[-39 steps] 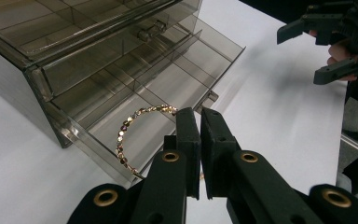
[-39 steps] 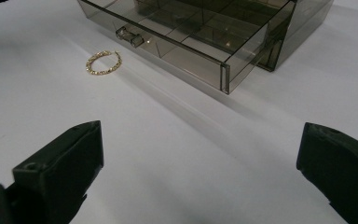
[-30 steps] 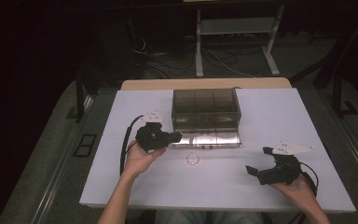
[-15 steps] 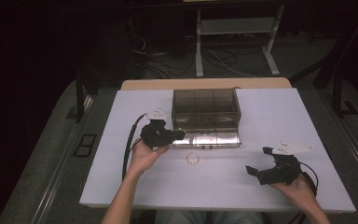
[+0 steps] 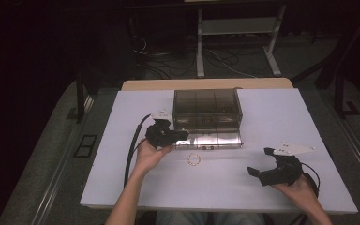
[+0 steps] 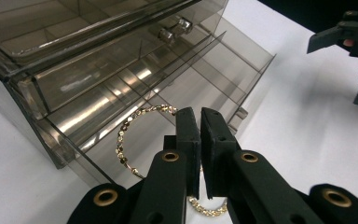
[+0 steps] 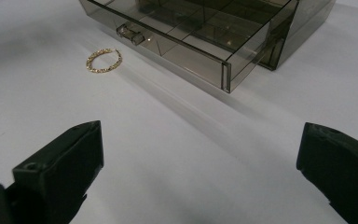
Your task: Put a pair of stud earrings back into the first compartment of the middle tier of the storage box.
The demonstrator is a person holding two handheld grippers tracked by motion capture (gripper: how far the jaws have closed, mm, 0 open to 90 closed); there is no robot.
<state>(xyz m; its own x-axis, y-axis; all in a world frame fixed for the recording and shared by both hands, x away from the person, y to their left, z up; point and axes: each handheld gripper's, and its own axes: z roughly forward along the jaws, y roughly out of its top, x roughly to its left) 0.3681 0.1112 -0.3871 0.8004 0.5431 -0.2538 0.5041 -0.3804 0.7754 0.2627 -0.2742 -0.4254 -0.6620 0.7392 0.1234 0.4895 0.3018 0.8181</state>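
While the left gripper (image 6: 199, 116) hung over the left end of the open drawer (image 5: 215, 139), its jaws were pinched together on a gold bracelet (image 6: 135, 135), whose beaded loop drooped out to the left of the pads above the drawer's left compartment. In the high view that gripper (image 5: 182, 136) sat just at the near left corner of the smoked clear box (image 5: 206, 108), with the left hand (image 5: 147, 154) under it and its cable curling off to the left.

A second gold bracelet (image 5: 194, 160) lay flat on the white table (image 5: 122, 178), just near of the drawer front and apart from both tools; the right gripper view caught it (image 7: 104, 60) beside the drawer's knob (image 7: 130, 33).

Over on the near right, the right gripper (image 5: 262, 166) rested low over the table in the right hand (image 5: 295, 187), well apart from the box, its jaws standing wide apart with nothing between them.
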